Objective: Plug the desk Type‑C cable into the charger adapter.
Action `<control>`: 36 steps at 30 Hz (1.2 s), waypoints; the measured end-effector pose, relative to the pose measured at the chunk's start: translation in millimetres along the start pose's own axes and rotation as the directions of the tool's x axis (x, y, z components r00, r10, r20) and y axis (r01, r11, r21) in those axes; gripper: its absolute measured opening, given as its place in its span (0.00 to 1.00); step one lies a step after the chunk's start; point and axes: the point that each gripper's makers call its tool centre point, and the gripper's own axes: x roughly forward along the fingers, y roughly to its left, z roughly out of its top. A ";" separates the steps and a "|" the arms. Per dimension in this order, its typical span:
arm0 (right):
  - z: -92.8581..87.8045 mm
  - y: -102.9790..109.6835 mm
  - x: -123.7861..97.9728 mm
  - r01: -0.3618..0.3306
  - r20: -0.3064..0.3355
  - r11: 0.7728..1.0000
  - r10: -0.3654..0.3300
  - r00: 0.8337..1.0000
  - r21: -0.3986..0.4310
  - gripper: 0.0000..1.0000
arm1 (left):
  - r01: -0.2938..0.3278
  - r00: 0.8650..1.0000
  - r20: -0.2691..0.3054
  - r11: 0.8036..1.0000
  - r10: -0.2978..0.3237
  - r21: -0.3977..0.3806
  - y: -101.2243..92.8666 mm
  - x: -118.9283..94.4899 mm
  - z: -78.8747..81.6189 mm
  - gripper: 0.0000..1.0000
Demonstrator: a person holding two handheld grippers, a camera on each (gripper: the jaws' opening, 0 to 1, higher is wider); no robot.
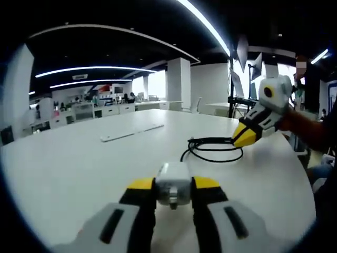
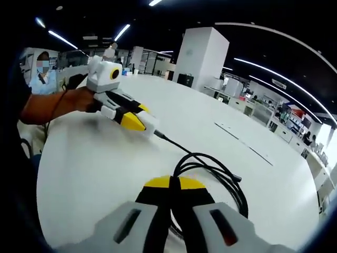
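My left gripper is shut on a white charger adapter low over the white round table. In the right gripper view it comes in from the upper left with the adapter at its tip. A coiled black cable lies just beyond the adapter. One straight stretch of the cable runs right up to the adapter; whether its plug is seated I cannot tell. My right gripper is shut on the cable at the coil, and it shows at the coil's right side.
A flat white strip lies across the table farther off, seen too as a strip. A person's forearm holds the left gripper. The table edge curves close on the right. Desks, pillars and people stand beyond.
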 end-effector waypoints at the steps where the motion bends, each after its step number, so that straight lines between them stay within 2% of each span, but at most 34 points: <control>1: -0.9 -0.1 1.2 0.000 -0.001 1.000 0.000 1.000 0.002 0.00 | 0.000 1.000 -0.002 1.000 0.000 -0.001 -0.3 0.1 -1.2 0.24; 18: -16.6 8.4 14.0 -0.012 -0.022 0.999 0.013 1.000 0.041 0.01 | -0.004 1.000 -0.027 1.000 0.003 -0.004 7.9 7.2 -14.7 0.24; 30: -26.1 11.9 19.2 -0.024 -0.040 0.998 0.026 0.999 0.058 0.01 | 0.006 0.999 -0.033 1.000 -0.006 -0.009 8.3 7.4 -18.4 0.24; 36: -26.2 12.6 19.4 -0.026 -0.039 0.998 0.028 0.999 0.062 0.01 | 0.003 0.999 -0.046 1.000 -0.002 0.018 9.3 7.0 -22.2 0.25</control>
